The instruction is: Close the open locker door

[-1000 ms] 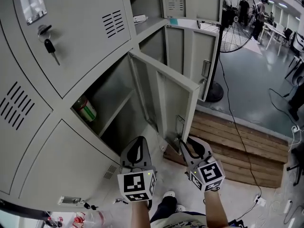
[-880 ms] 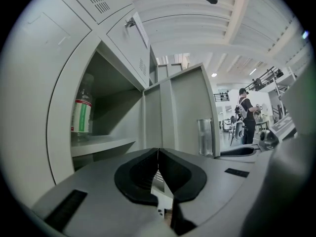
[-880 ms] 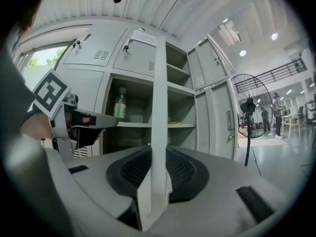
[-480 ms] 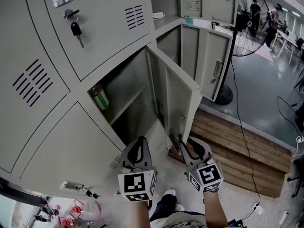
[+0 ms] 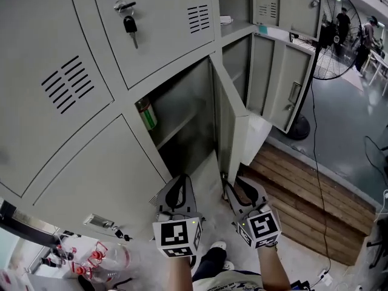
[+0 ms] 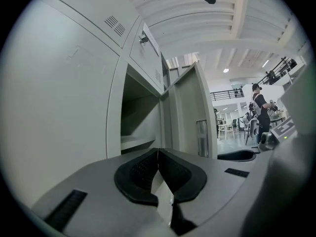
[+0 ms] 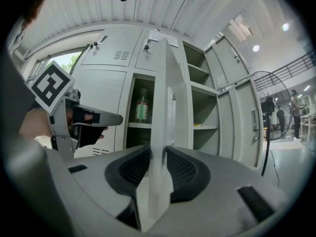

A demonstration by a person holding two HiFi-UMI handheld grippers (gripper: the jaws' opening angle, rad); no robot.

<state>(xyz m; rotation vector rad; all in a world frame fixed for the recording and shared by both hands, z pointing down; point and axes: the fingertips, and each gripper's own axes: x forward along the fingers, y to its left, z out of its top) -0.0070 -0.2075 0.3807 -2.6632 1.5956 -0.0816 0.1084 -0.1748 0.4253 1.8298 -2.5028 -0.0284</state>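
The open locker door stands nearly edge-on in the head view, hinged at the top of its compartment. My right gripper is at the door's lower free edge. In the right gripper view the door's edge fills the gap between the pads, and my right gripper is shut on it; its jaws have just been opening a little. My left gripper hangs beside it, in front of the open compartment, shut on nothing, its pads meeting. A green bottle stands on the shelf inside.
A second locker door stands open further right. Behind it is a floor fan with a cable. Wooden pallets lie on the floor to the right. A key hangs in the upper locker. People stand far off.
The door has swung toward the locker front and now looks narrower. Both grippers have moved with it, and the lockers have shifted right in the head view.
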